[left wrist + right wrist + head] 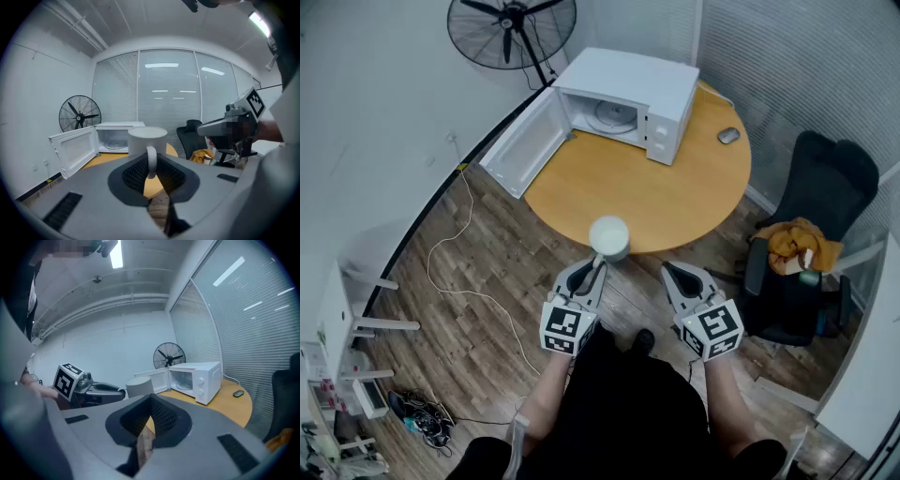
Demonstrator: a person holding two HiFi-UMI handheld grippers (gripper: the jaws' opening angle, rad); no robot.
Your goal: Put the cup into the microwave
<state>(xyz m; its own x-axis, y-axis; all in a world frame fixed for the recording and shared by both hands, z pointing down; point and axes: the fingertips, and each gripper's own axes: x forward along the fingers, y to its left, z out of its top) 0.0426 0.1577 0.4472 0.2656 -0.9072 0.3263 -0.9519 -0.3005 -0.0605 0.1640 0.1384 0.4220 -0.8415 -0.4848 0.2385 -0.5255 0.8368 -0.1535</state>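
Observation:
A white cup hangs upright over the near edge of the round wooden table. My left gripper is shut on its handle, which stands between the ribbed pads in the left gripper view, with the cup's body just beyond. The white microwave stands at the table's far side, its door swung wide open and the turntable showing inside. My right gripper hovers beside the left one off the table's edge, its tips together on nothing. In the right gripper view, the cup shows to its left.
A computer mouse lies on the table right of the microwave. A black office chair with an orange cloth stands at the right. A floor fan is behind the microwave door, and a white cable trails over the wooden floor.

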